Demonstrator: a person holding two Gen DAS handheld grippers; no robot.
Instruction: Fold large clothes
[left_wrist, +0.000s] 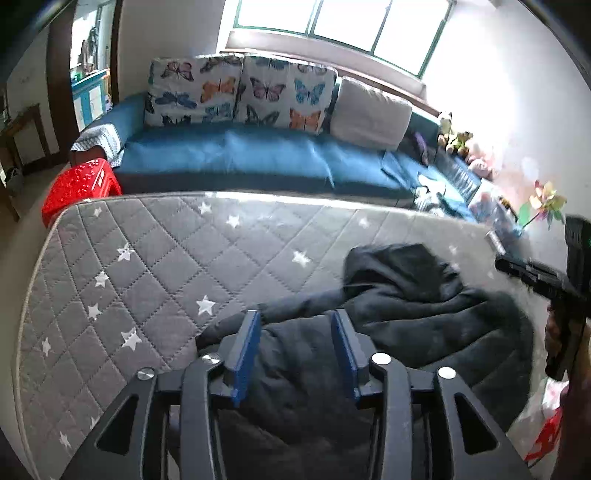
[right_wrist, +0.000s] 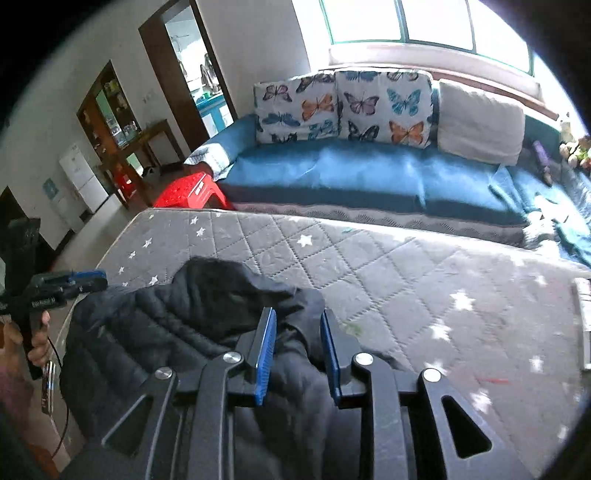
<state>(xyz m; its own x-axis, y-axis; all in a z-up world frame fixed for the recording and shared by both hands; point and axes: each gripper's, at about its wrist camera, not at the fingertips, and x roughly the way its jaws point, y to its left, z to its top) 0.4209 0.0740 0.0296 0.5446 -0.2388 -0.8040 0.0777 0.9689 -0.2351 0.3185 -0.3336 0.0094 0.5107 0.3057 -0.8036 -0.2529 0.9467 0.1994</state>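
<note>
A dark padded hooded jacket lies crumpled on the grey quilted star-print mattress. My left gripper is open, its blue pads hovering over the jacket's near left part, with fabric showing between them. In the right wrist view the jacket lies at the mattress's near left. My right gripper is open above a dark fold of the jacket. The right gripper shows at the right edge of the left view; the left gripper shows at the left edge of the right view.
A blue sofa with butterfly cushions and a beige cushion stands behind the mattress under a bright window. A red plastic stool sits at the mattress's far left corner. Toys and a pinwheel are at the right.
</note>
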